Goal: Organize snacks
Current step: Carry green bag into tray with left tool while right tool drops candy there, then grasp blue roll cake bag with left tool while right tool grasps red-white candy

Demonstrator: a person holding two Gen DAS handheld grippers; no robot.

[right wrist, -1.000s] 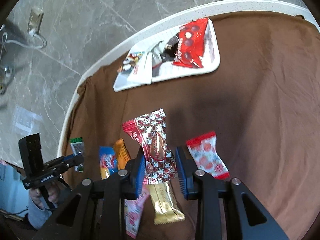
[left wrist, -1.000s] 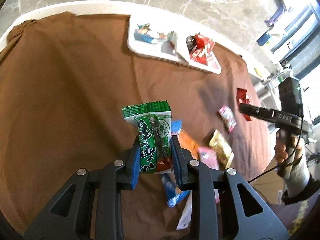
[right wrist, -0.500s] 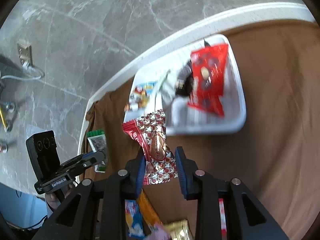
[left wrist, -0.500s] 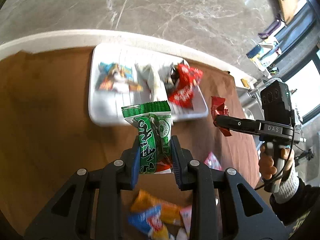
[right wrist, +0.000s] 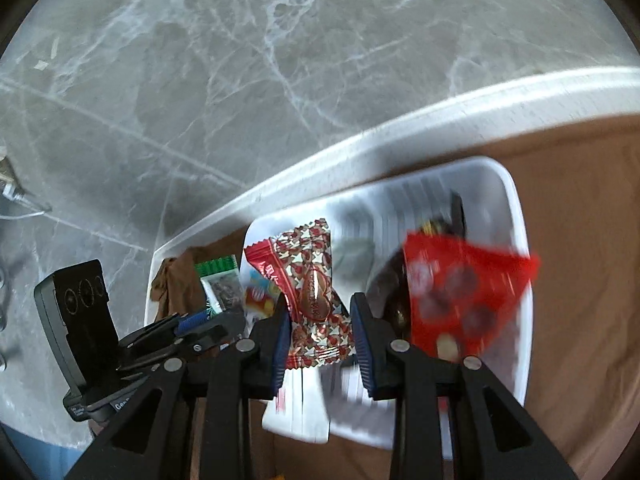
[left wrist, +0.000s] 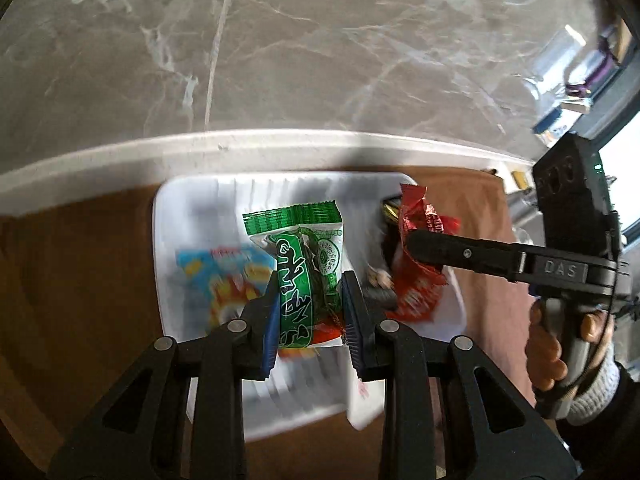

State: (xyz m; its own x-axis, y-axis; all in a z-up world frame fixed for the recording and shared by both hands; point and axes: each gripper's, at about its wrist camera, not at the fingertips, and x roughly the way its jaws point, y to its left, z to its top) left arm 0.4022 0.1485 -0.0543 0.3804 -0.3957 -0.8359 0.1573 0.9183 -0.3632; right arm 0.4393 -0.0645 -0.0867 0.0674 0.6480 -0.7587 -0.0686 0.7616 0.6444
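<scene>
Both grippers are now hanging over the white tray (left wrist: pixel 168 240), where 1 second ago we were carrying them above the loose snacks scattered on the brown cloth (left wrist: pixel 72 280), with the tray far ahead. Our left gripper (left wrist: pixel 310 312) is clamping its blue-padded jaws on the green packet (left wrist: pixel 304 264), which is standing upright between them, its crimped top edge pointing away from us and its lower end sticking out below the pads. Our right gripper (right wrist: pixel 318 326) is pinching the red-and-silver heart candy (right wrist: pixel 312 292) in the same way, jaws pressed on both sides of the wrapper. Directly beneath the green packet we are seeing the tray's ribbed floor, with a blue-and-yellow snack (left wrist: pixel 224 276) lying to its left and a red bag (right wrist: pixel 456 304) with some dark pieces to its right; motion blur is smearing these, so we cannot tell exactly how they are lying. Beyond the tray, the white table edge (left wrist: pixel 280 144) and the marble floor (left wrist: pixel 320 48) are filling the view. We are judging that the carry is nearly over: both snacks are above the tray and not yet released, so opening each pair of jaws over a bare patch looks like the next thing needed.
</scene>
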